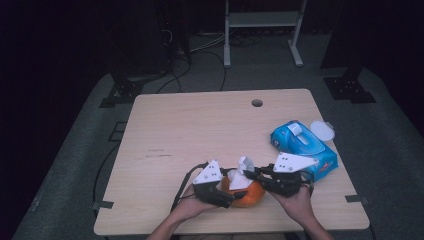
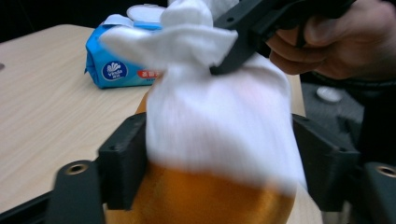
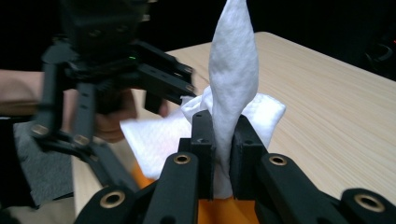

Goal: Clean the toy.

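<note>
At the table's [image 1: 165, 130] near edge, the left hand-held gripper [image 1: 226, 192] straddles the orange ball [image 1: 248, 195], jaws apart; the right hand-held gripper [image 3: 223, 140] pinches the white wipe [image 3: 232, 70] draped over it. Wiping seems underway; next, rub downward.

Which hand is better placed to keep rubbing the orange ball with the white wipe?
The right. The right gripper is shut on the wipe, bunched over the ball. The left gripper brackets the ball's sides, likely steadying it.
</note>
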Motion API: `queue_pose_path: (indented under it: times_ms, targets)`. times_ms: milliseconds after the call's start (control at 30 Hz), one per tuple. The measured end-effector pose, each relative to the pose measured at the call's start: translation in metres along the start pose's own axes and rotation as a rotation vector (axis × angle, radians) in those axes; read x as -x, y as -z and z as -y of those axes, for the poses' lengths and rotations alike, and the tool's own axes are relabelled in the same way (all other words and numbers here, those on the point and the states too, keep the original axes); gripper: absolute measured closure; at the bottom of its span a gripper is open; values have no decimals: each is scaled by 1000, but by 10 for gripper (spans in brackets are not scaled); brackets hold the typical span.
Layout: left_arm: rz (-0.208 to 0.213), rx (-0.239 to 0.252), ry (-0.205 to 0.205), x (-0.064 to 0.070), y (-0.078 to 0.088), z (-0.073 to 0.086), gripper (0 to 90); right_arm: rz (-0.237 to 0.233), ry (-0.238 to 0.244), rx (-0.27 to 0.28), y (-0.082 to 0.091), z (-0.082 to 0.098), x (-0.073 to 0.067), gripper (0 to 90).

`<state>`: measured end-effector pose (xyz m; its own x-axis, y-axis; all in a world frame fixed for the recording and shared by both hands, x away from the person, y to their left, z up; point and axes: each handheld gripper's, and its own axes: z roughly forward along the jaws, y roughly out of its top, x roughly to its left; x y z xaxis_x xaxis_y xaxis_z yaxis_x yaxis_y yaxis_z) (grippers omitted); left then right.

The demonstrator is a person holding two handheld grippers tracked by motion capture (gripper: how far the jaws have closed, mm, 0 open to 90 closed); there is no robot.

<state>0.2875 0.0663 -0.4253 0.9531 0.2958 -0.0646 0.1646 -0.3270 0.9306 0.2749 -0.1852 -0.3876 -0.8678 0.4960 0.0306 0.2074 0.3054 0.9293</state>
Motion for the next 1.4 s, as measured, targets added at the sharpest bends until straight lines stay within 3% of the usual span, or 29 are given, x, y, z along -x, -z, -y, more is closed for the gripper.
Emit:
queue_pose_path:
  times_ms: [67, 167, 300, 367, 433, 500, 633, 900, 1167, 1400]
  targets:
    - [5, 9, 16, -2, 0, 1, 215, 29, -22, -4, 5, 4, 6, 810]
    - [-3, 11, 4, -1, 0, 2, 294, 34, -61, 3, 9, 8, 12, 810]
    - [-6, 2, -31, 5, -4, -2, 320, 8, -37, 11, 4, 2, 2, 811]
    - [-7, -10, -70, 11, -7, -3, 322, -26, -15, 7, -2, -1, -6, 811]
    - [-11, -21, -105, 16, -8, -3, 325, -27, 22, -11, -7, -3, -13, 811]
    - [-11, -16, -101, 15, -7, -3, 335, -19, 18, -14, -9, -3, -11, 813]
    - [-17, -8, -71, 10, -3, -1, 346, 9, -31, -8, -3, 0, 0, 813]
    - [-24, 30, 58, -9, 5, 6, 349, 24, -139, 4, 12, 19, 23, 812]
    - [-33, 37, 87, -12, 7, 7, 349, 4, -115, 18, 10, 13, 17, 810]
    - [-44, 47, 137, -17, 11, 9, 356, 22, -158, -23, 10, 26, 27, 810]
